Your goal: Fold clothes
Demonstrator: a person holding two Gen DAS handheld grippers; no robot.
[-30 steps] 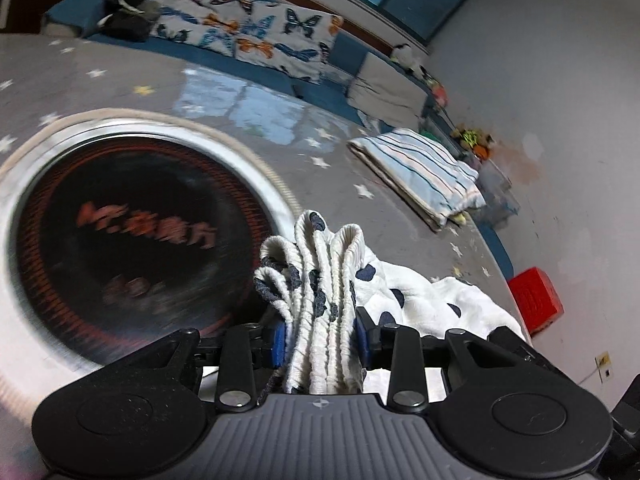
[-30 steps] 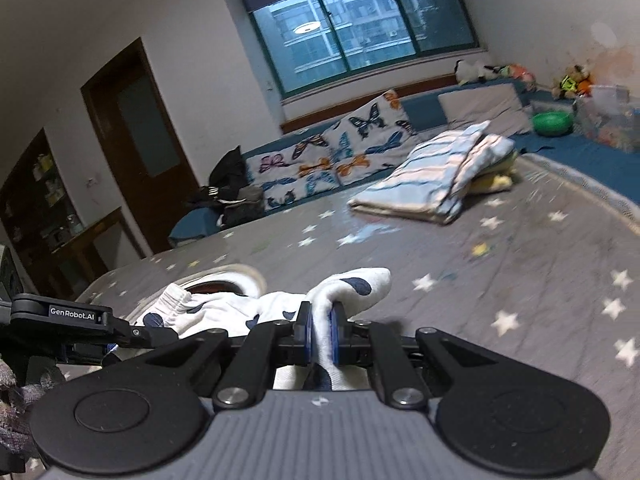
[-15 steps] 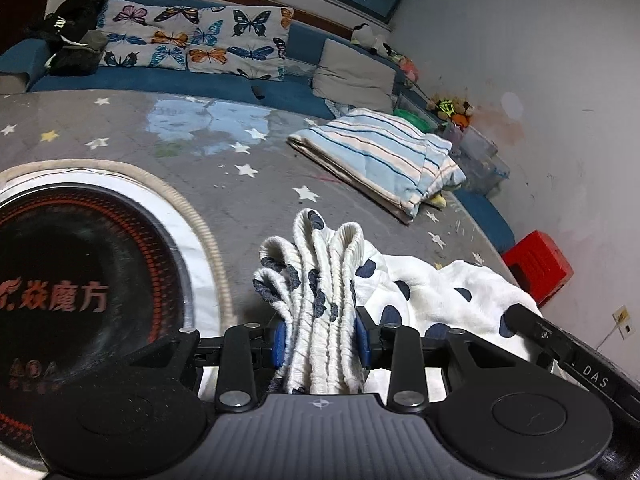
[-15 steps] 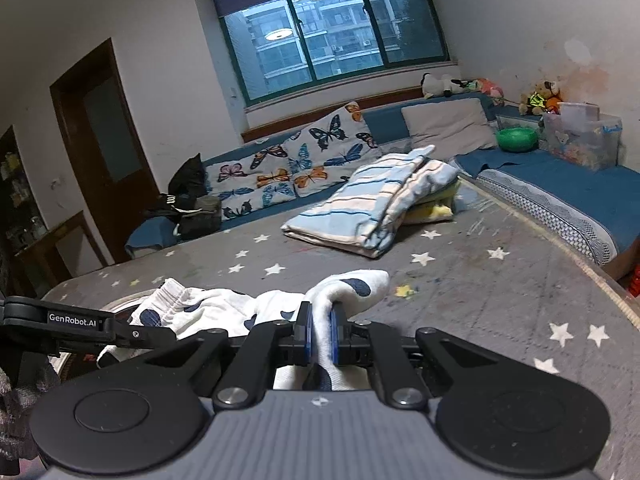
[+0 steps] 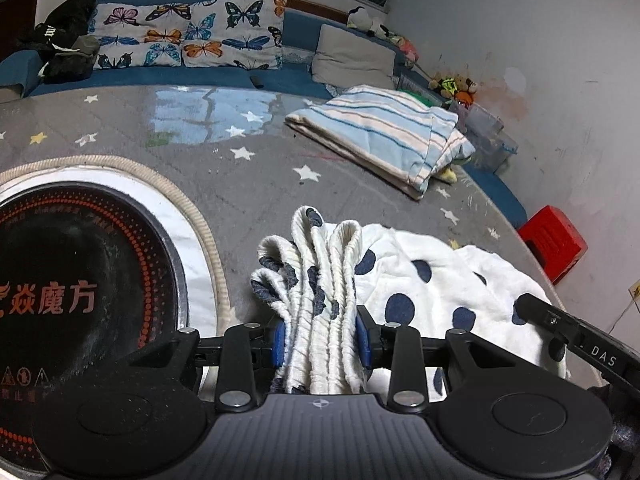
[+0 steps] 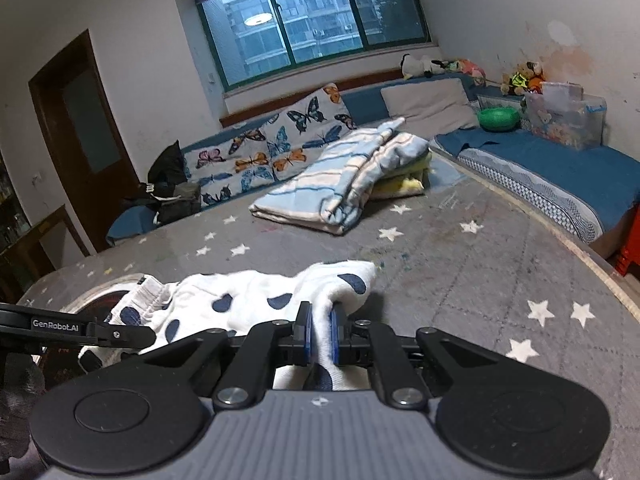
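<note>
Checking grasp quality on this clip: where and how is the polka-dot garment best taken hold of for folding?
Grip the polka-dot garment at opposite edges, coming in low over the table. The left gripper clamps the bunched ribbed waistband; the right gripper pinches a thin corner. The thick band gives firm purchase, and the cloth hangs slack between them.

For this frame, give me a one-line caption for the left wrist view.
Left gripper clamps the bunched elastic waistband of a white polka-dot garment above a star-patterned grey table.
</note>
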